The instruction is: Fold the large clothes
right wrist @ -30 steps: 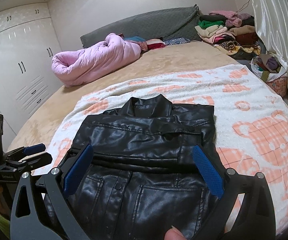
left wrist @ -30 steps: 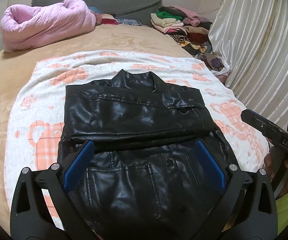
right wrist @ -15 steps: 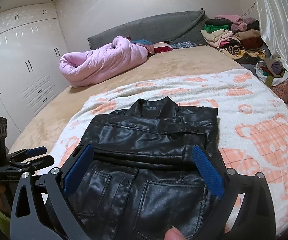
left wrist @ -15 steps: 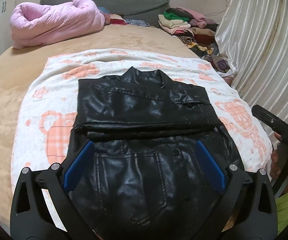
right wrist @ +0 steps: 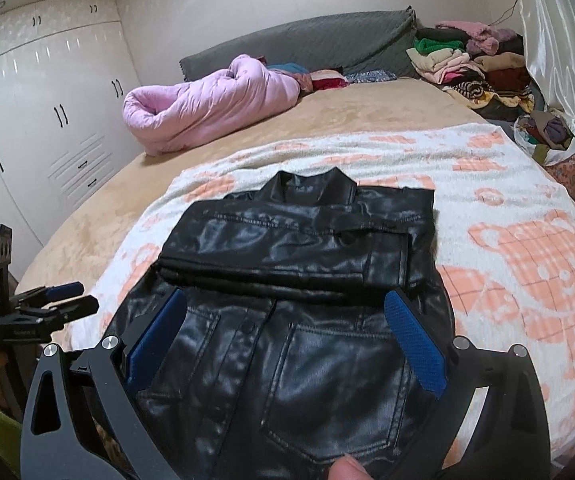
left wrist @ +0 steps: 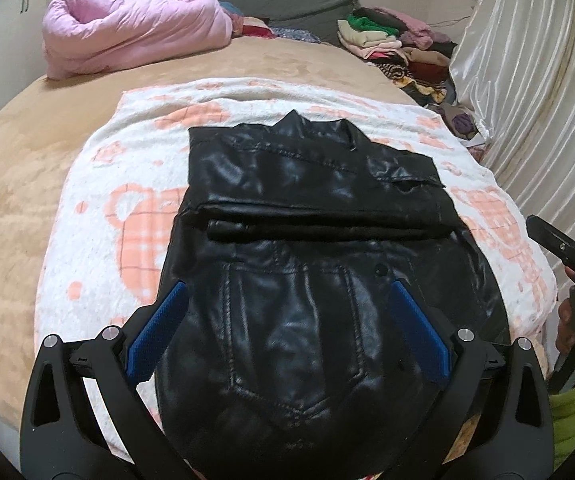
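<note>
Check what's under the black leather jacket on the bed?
The black leather jacket lies on a white blanket with orange bear prints, which is spread over the tan bed cover. Whatever sits directly beneath the jacket's folded layers is covered.

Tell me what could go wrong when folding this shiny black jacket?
The black jacket looks slick, so the sleeves folded across its chest could slide apart when the bottom half is lifted. Its hem lies at the blanket's near edge, so it might slip off the bed.
</note>
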Demonstrator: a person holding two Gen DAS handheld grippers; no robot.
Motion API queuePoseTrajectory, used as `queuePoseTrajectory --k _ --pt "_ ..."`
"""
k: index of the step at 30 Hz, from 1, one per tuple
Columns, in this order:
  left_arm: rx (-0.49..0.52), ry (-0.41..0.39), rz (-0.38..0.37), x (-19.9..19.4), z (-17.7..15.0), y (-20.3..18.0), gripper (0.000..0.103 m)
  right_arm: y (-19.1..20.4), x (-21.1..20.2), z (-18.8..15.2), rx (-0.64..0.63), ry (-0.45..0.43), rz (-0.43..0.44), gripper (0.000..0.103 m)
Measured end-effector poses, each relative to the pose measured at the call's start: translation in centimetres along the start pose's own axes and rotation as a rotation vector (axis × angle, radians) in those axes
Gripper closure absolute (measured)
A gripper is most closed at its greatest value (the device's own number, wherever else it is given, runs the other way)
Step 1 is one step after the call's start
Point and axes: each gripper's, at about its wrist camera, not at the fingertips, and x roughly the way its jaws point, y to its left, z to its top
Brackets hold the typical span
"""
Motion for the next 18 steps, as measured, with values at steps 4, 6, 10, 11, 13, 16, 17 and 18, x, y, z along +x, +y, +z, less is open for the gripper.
queuePoseTrajectory --k 4,6,10,11,13,16,17,18 --pt "-0.005 0.019 0.018 0.2 -1.2 0.5 0.009 -0.1 -0.2 -0.8 -0.01 0.012 -0.004 0.004" --pt "-0.013 0.029 0.024 0.3 -1.7 0.7 0.009 -0.1 -0.2 -1.3 -0.008 0.018 -0.002 0.004" --pt "-0.019 0.052 0.034 0.7 -2.7 0.8 0.009 -0.2 0.2 -2.0 -0.002 0.039 0.005 0.004" --pt "-0.018 0.058 0.034 0.8 -2.9 0.9 0.009 -0.2 0.2 -2.2 -0.006 0.045 0.007 0.004" --pt "-0.014 0.062 0.044 0.8 -3.3 0.9 0.009 0.0 0.3 -2.6 -0.017 0.054 0.004 0.004" --pt "-0.007 0.07 0.058 0.8 -3.8 1.0 0.009 0.1 0.3 -3.4 -0.032 0.07 -0.003 0.004" --pt "-0.005 0.075 0.065 0.9 -4.1 1.1 0.009 0.0 0.3 -3.6 -0.035 0.076 -0.005 0.004" --pt "-0.005 0.08 0.071 1.0 -4.3 1.2 0.009 -0.1 0.4 -3.9 -0.036 0.082 -0.007 0.004"
